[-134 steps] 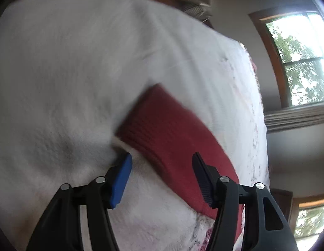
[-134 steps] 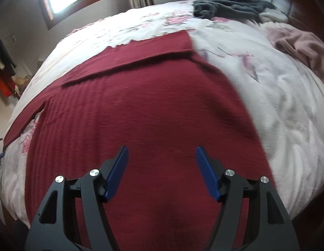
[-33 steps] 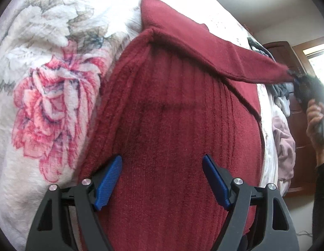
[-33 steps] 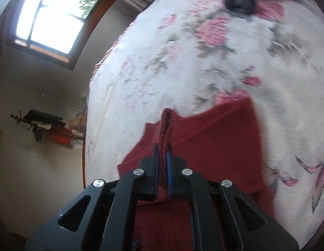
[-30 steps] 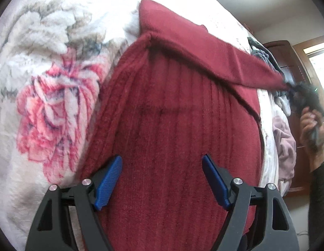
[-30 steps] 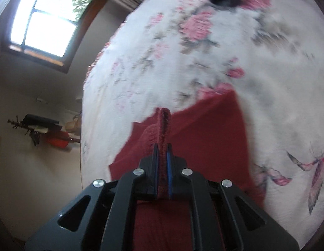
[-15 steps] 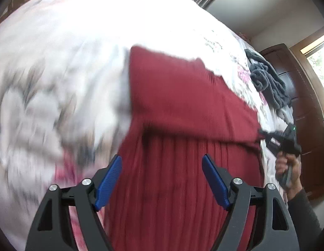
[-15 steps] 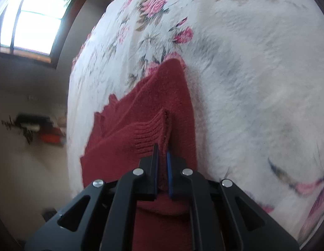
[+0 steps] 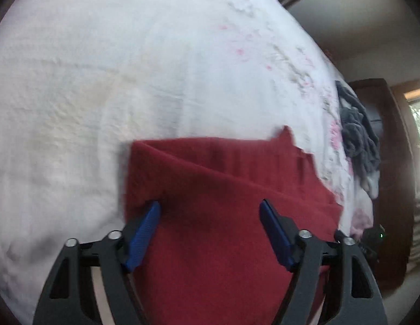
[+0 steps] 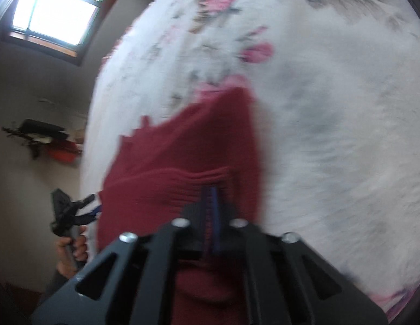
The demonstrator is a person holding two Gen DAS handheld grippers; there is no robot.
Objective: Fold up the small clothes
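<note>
1. a red ribbed knit sweater [image 9: 218, 216] lies on a bed [image 9: 101, 81]; its cover is white, nubbly, printed with pink flowers.
2. the knit runs in fine lengthwise ribs. one layer is folded over another, which leaves a diagonal edge across the cloth in the left wrist view.
3. the sweater's far edge looks jagged there, though blur softens it.
4. the left hand-held gripper [image 9: 210, 233] hovers over the sweater with its fingers spread wide. its pads [image 9: 143, 234] are blue and flat, set on black struts, and nothing sits between them.
5. the right hand-held gripper [image 10: 210, 216] is closed to a narrow slit on a fold of the sweater [image 10: 188, 162]; a ribbed band of cloth bunches just ahead of its tips.
6. in the right wrist view the left hand-held gripper [image 10: 74, 208] shows at the bed's edge, held by a hand [image 10: 71, 252].
7. a heap of grey cloth [image 9: 356, 135] lies at the bed's far right, well apart from the sweater.
8. a window [image 10: 55, 8] with a dark wood frame sits in the wall beyond the bed.
</note>
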